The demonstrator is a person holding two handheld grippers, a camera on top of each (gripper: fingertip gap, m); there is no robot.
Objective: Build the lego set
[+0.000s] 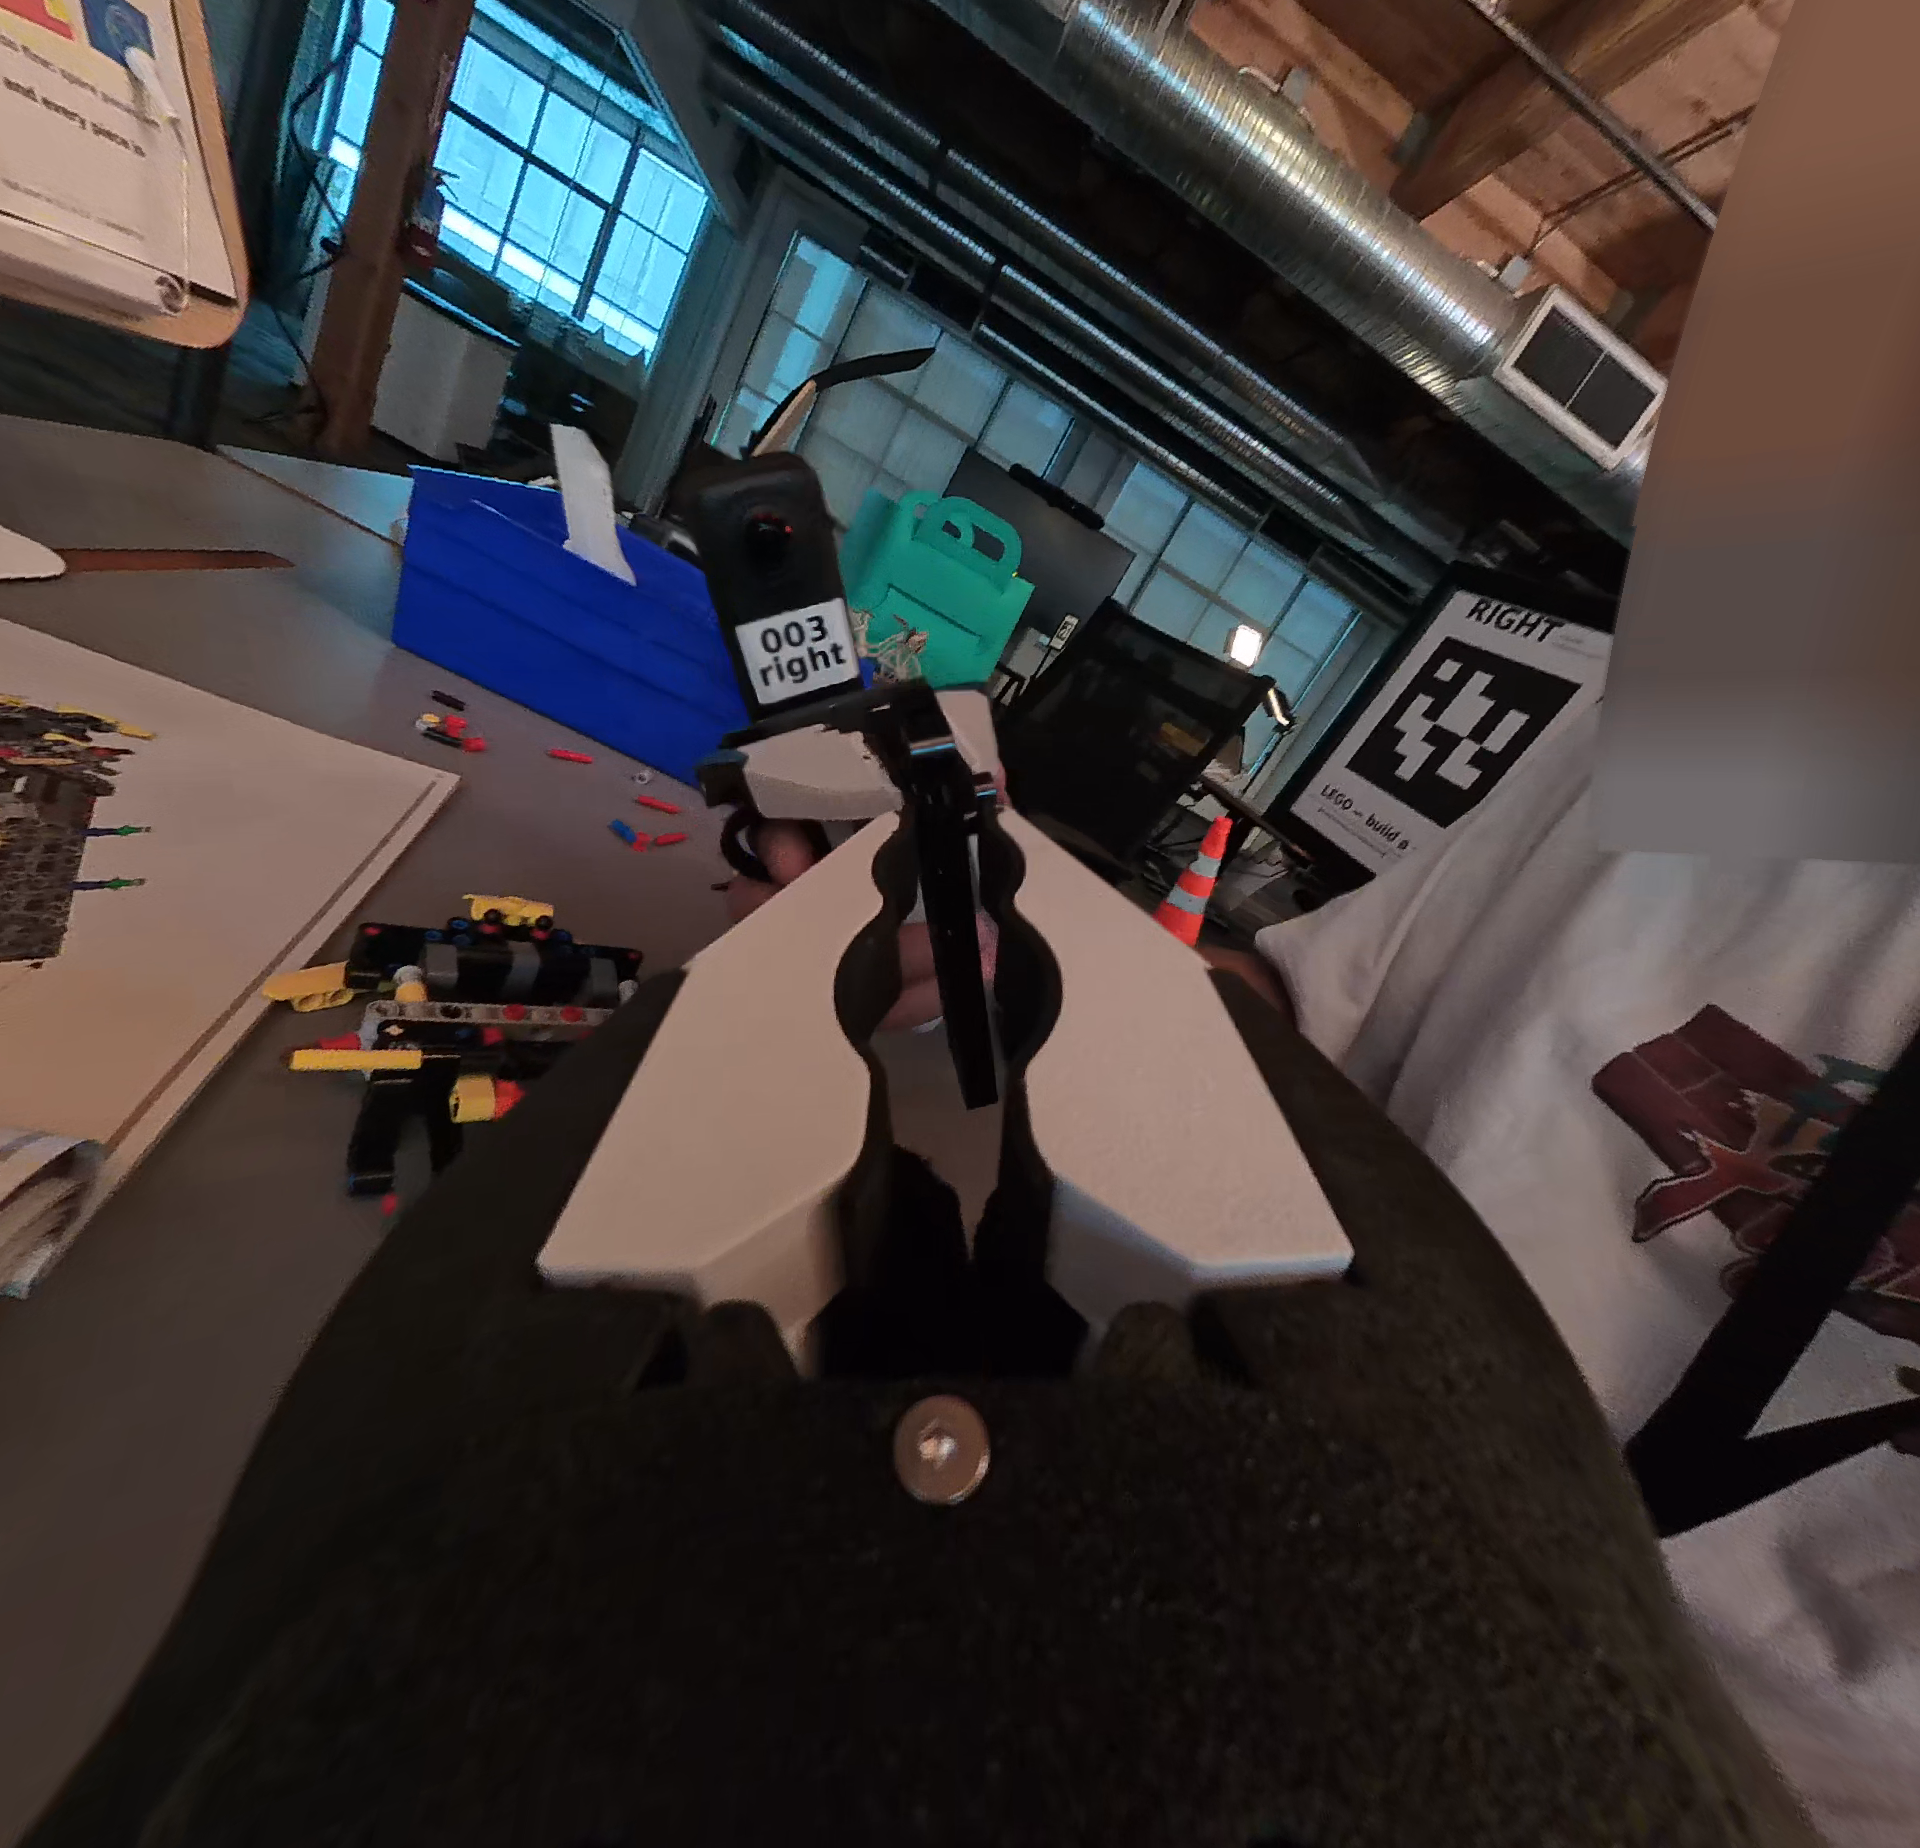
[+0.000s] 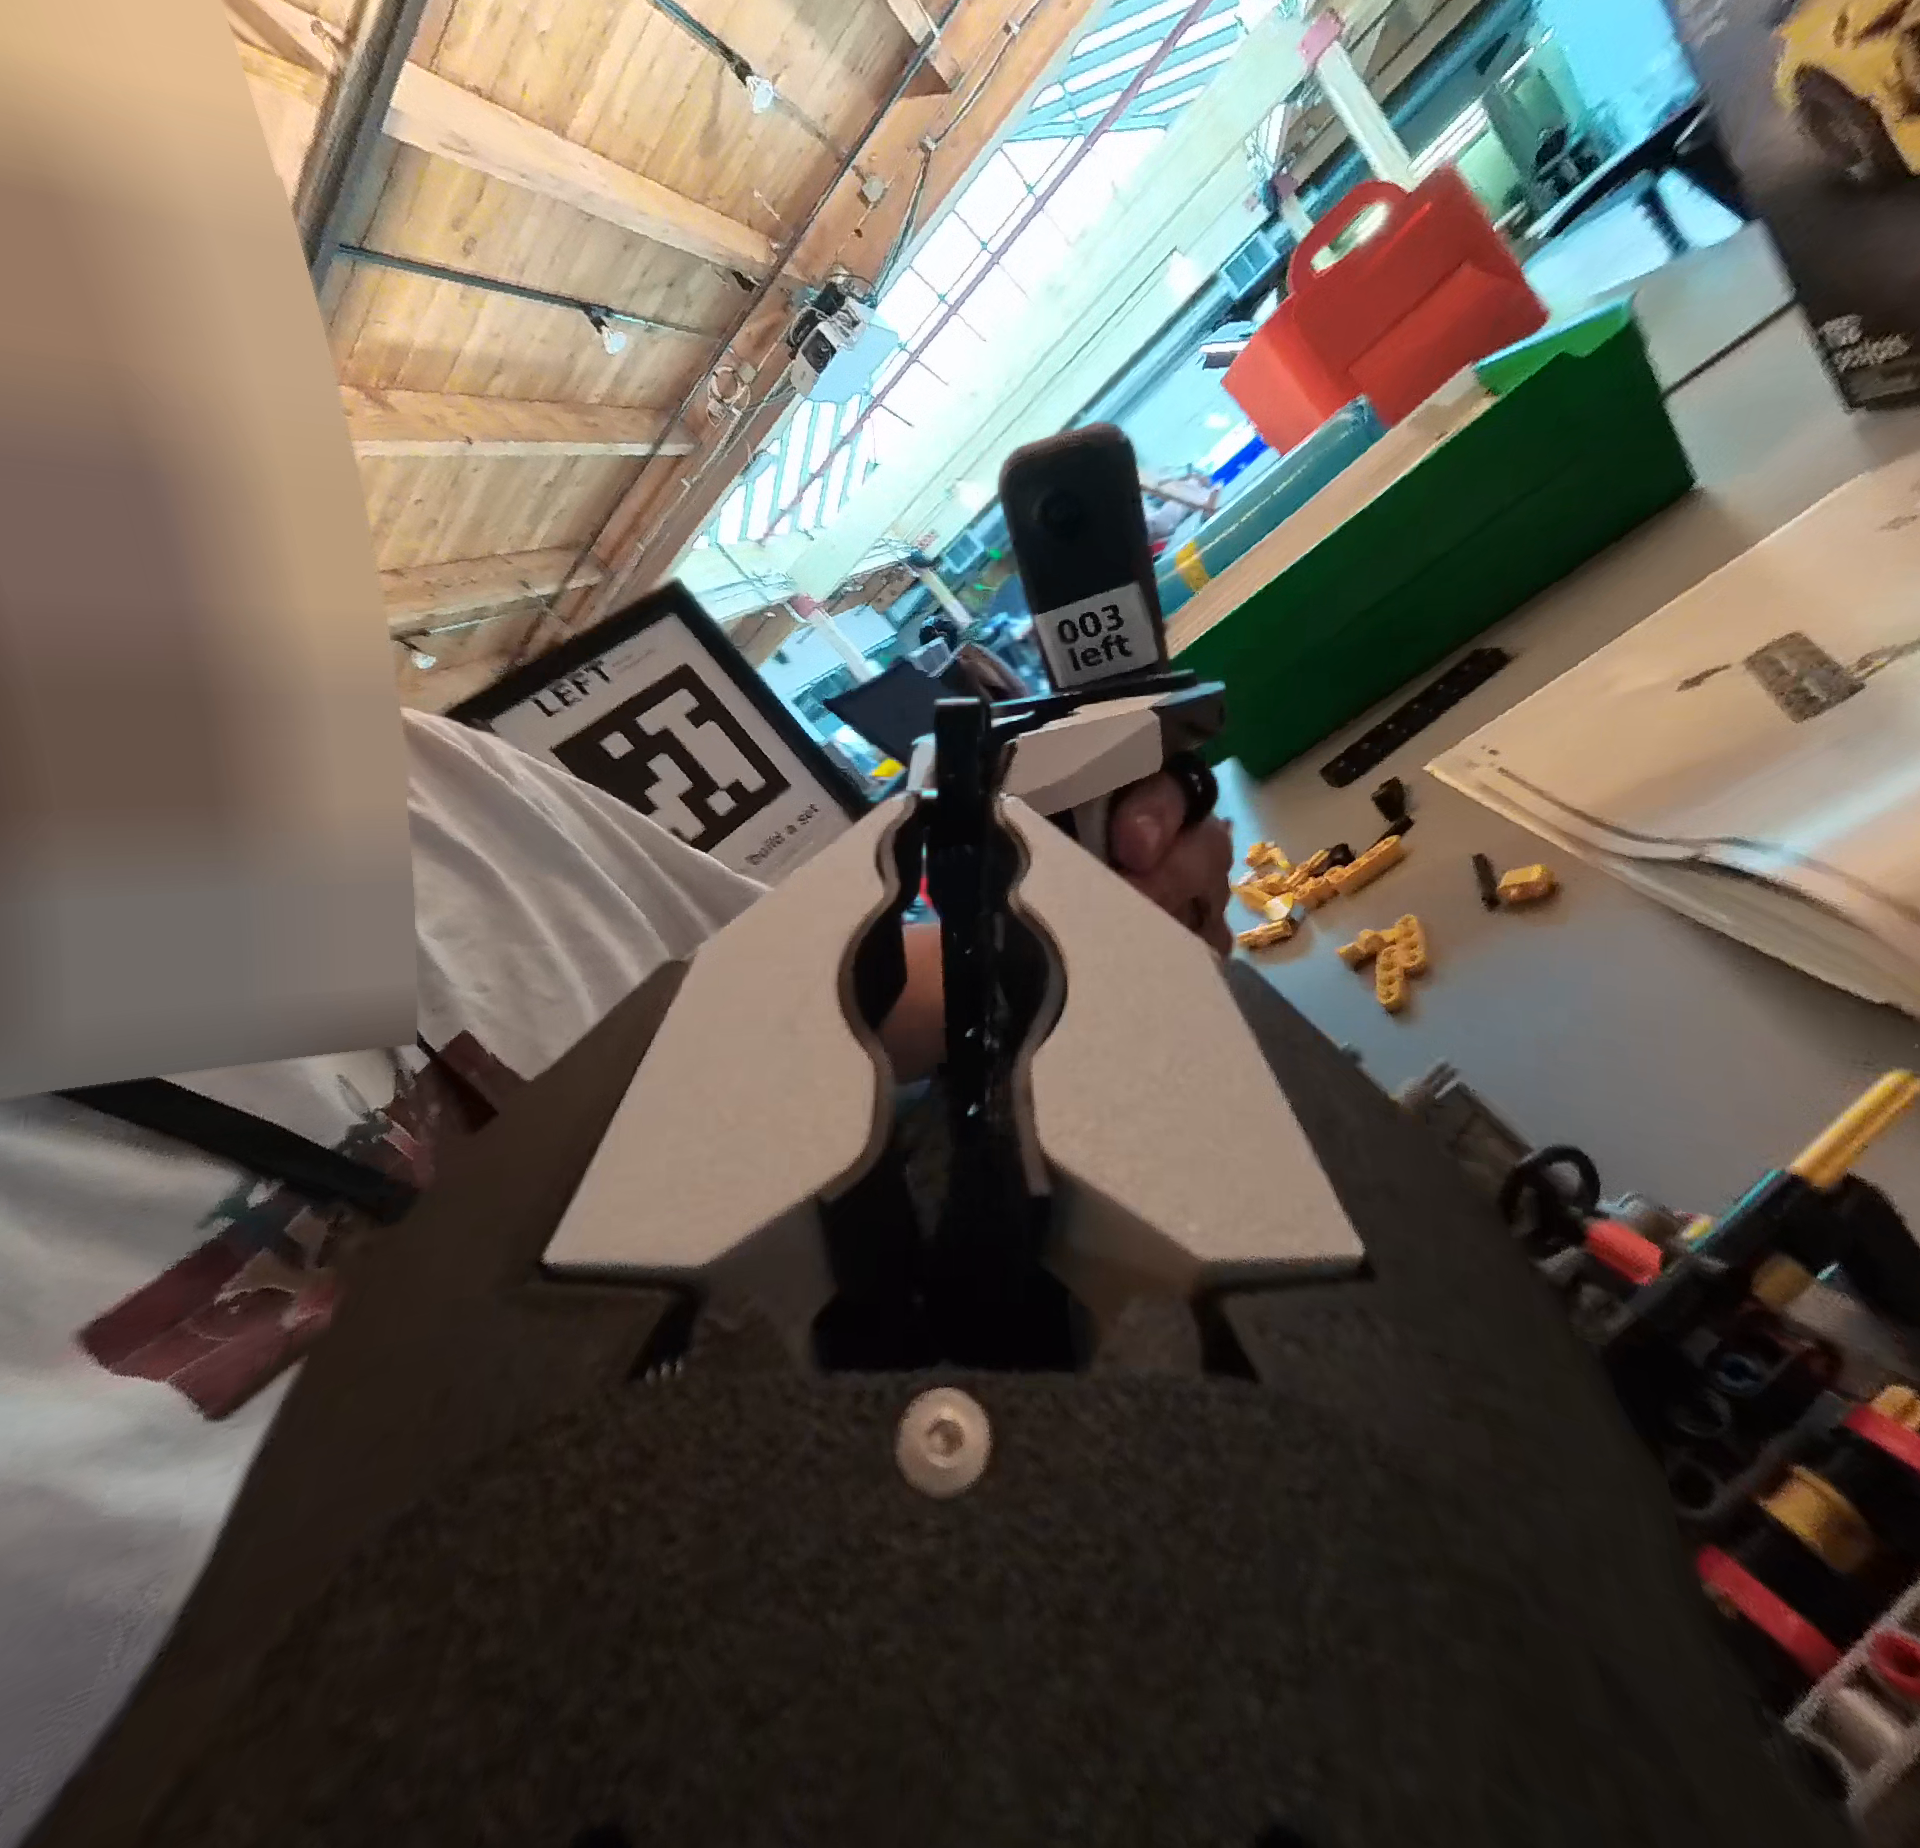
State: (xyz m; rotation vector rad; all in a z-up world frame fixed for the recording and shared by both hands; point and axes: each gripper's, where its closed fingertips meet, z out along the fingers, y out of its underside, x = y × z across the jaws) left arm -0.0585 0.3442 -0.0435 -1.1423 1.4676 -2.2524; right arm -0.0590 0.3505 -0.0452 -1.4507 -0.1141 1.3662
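A long black Lego beam [image 1: 961, 967] is held in the air between both grippers. My left gripper [image 1: 951, 832] is shut on one end of it, with the beam running down between its white fingers. My right gripper [image 2: 958, 811] is shut on the same beam [image 2: 966, 967], whose tip sticks out past the fingertips. The two grippers face each other nose to nose: the right one [image 1: 904, 738] shows in the left wrist view, and the left one [image 2: 997, 749] shows in the right wrist view. A partly built black, grey and yellow assembly [image 1: 468, 998] lies on the table; it also shows in the right wrist view [image 2: 1766, 1383].
An open instruction booklet [image 1: 156, 863] lies left of the assembly. Small red pins [image 1: 644, 822] lie in front of a blue bin [image 1: 561, 614]. Loose yellow pieces [image 2: 1340, 905], another black beam [image 2: 1413, 718], a green bin [image 2: 1455, 551] and a red case [image 2: 1392, 312] are on the table. A person in a white shirt [image 1: 1558, 1071] stands close. My left and right fingertips are right by each other.
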